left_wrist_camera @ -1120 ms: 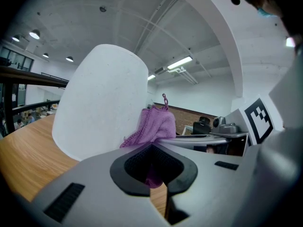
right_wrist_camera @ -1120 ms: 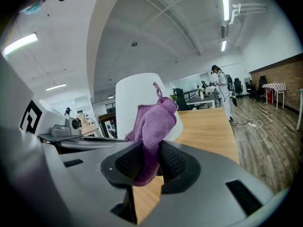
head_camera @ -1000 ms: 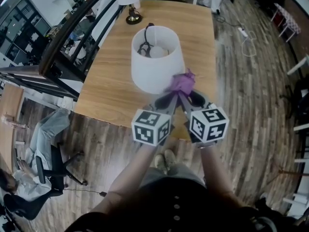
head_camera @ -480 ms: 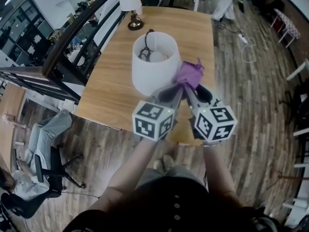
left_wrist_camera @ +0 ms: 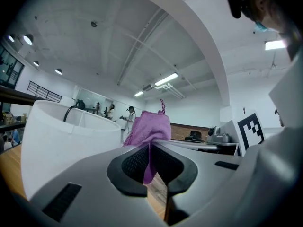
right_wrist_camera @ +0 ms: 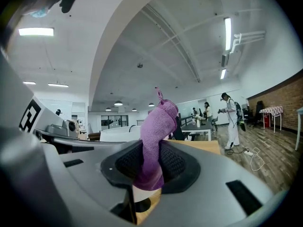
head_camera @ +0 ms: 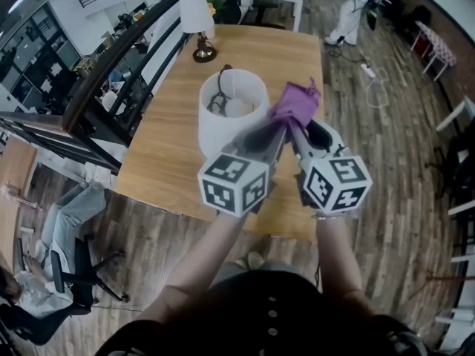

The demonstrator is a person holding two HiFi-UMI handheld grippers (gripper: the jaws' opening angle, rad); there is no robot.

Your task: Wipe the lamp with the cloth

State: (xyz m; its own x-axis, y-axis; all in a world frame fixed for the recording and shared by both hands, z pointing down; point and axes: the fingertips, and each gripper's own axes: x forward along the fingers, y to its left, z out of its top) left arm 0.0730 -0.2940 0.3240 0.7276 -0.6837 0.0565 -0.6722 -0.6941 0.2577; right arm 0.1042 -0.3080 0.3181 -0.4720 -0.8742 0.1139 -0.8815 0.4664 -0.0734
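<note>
**Inspector:** State of the left gripper?

**Observer:** The left gripper [left_wrist_camera: 150,157] is closed on a lower fold of the purple cloth [left_wrist_camera: 149,126]. The fabric is pinched between its black pads [left_wrist_camera: 135,162].

**Inspector:** And the right?

**Observer:** The right gripper [right_wrist_camera: 149,167] is clamped on the same cloth, which stands bunched above its jaws. In the head view the two grippers converge, tips side by side, sharing the one cloth.

**Inspector:** Where is the cloth relative to the lamp?

**Observer:** It is held up off the table [head_camera: 167,150], just beside the right side of the lamp [head_camera: 226,121], near the rim of its white shade. Contact with the shade cannot be confirmed.

**Inspector:** The lamp itself?

**Observer:** Upright on the near half of the table. The shade is open at the top, with a bulb [head_camera: 237,107] and dark wire visible inside. A smaller lamp [head_camera: 197,17] stands at the far end, well apart.
</note>
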